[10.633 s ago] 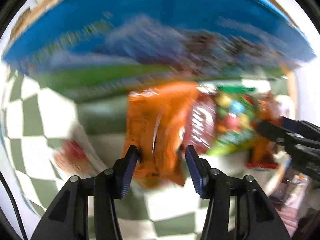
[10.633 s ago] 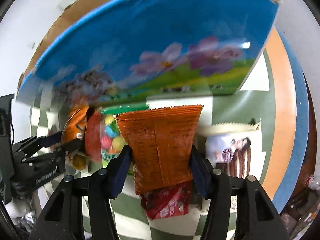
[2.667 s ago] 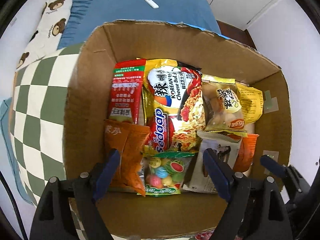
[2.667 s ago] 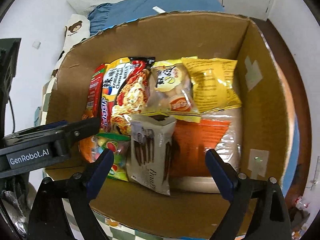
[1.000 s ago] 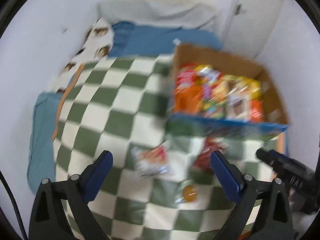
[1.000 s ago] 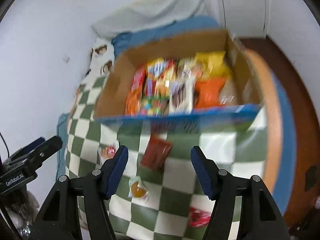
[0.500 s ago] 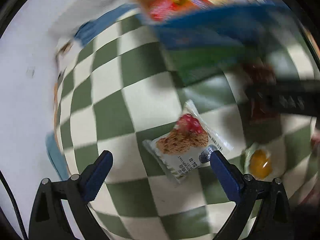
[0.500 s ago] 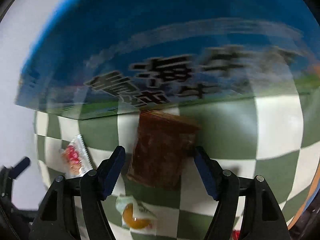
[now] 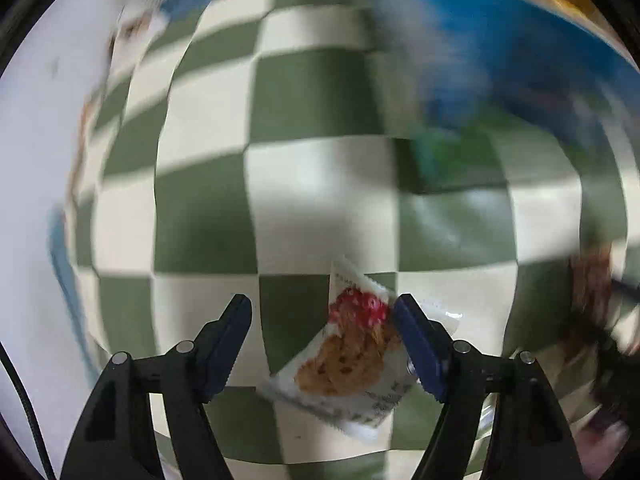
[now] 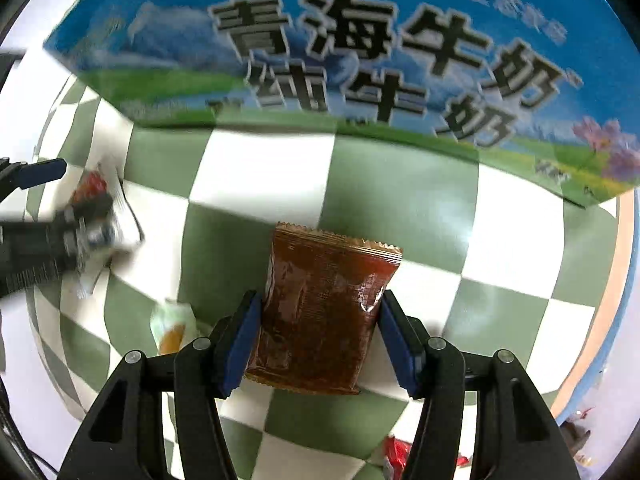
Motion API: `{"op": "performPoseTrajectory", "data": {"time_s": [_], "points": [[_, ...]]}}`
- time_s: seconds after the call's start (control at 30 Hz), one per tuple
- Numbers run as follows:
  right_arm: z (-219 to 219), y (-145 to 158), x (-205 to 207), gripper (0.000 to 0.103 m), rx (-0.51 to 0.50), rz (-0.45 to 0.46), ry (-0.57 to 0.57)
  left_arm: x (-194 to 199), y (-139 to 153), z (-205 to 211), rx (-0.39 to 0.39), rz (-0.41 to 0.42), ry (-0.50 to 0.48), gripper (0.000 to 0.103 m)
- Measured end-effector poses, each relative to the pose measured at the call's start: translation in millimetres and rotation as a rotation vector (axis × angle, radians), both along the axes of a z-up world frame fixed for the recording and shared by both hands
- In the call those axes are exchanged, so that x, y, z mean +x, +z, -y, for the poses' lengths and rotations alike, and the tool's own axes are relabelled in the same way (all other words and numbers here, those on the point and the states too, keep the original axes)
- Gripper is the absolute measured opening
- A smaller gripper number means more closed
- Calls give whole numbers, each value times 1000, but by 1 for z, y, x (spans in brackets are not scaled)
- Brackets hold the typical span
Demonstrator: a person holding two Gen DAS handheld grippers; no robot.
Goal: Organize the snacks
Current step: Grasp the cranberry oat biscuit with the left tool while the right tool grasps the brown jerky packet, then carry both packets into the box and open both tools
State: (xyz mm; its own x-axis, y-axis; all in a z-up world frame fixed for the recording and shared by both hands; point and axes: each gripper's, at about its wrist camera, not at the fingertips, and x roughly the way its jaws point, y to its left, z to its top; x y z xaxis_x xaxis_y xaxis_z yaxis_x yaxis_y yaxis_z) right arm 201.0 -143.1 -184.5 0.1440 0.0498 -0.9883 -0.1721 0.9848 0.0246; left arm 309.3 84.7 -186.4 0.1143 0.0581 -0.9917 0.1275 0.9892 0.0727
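Observation:
A brown snack packet (image 10: 320, 312) lies on the green and white checked cloth (image 10: 260, 168), in front of the blue milk carton box (image 10: 360, 40). My right gripper (image 10: 320, 332) straddles it, with both pads touching its sides. A white cookie packet (image 9: 348, 356) with a red berry picture lies on the cloth (image 9: 304, 176) in the left wrist view. My left gripper (image 9: 324, 344) is open around it, right pad at its edge, left pad well clear. The left gripper also shows at the left of the right wrist view (image 10: 40, 232), blurred.
A small packet with an orange sweet (image 10: 174, 324) lies left of the brown packet. A red wrapper (image 10: 394, 452) lies near the front. The box's blurred blue side (image 9: 500, 60) fills the upper right of the left wrist view. The cloth's edge runs along the right (image 10: 600, 280).
Both grippers have dropped low to the cloth. The right one has closed in on the brown packet. The left one has narrowed and moved over the cookie packet.

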Motion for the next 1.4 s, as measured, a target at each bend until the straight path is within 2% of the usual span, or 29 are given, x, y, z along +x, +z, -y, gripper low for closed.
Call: {"op": "performPoseTrajectory", "data": {"time_s": [0.07, 0.2, 0.27, 0.37, 0.5, 0.53, 0.6, 0.63, 0.67, 0.7, 0.73, 0.8, 0.87, 0.93, 1.03, 1.13, 1.17, 1.2, 1.27, 1.4], "points": [[1, -3, -1, 63, 3, -6, -8, 4, -7, -14, -69, -42, 64, 75], [-3, -8, 0, 64, 26, -16, -32, 0, -7, -25, -109, -75, 98, 74], [6, -8, -3, 64, 55, -24, -47, -8, -2, -23, -147, -87, 74, 74], [16, -6, 1, 64, 99, -48, -71, -19, 16, -14, -157, -58, -12, 74], [19, -8, 2, 68, 119, -74, -64, -34, 40, 12, -71, -19, -226, 75], [19, -8, 1, 68, 113, -75, -60, -38, 36, 21, -9, -24, -299, 76], [14, -11, -1, 70, 101, -77, -54, -39, 21, 31, 98, -37, -367, 76], [10, -13, -7, 70, 93, -76, -53, -37, 12, 32, 136, -40, -370, 76], [8, -14, -8, 70, 86, -72, -48, -35, 4, 29, 147, -42, -337, 76], [5, -16, -11, 70, 75, -57, -37, -31, 1, 23, 143, -48, -289, 65], [3, -16, -13, 70, 74, -40, -34, -21, -2, 8, 110, -72, -178, 59], [-3, -22, -14, 62, 73, -15, -43, -10, -2, -24, -5, -104, 10, 59], [-1, -26, -16, 62, 93, -10, -59, -4, -3, -43, -90, -118, 100, 59], [6, -25, -14, 63, 113, -17, -85, -2, -10, -53, -130, -144, 137, 62], [5, -30, -10, 76, 147, -35, -121, 0, -17, -56, -120, -152, 131, 65], [-9, -36, -9, 77, 85, -22, -107, -4, -12, -46, -105, -128, 158, 65], [-13, -37, -10, 75, 67, -11, -99, -5, -9, -47, -108, -113, 175, 61], [-18, -38, -13, 69, 37, 6, -83, -8, -6, -48, -111, -98, 187, 51], [-21, -34, -19, 58, 26, 34, -55, -28, 3, -33, -121, -77, 195, 47], [-24, -19, -35, 58, 69, 67, -48, -52, 11, -29, -152, -63, 180, 44]]}}
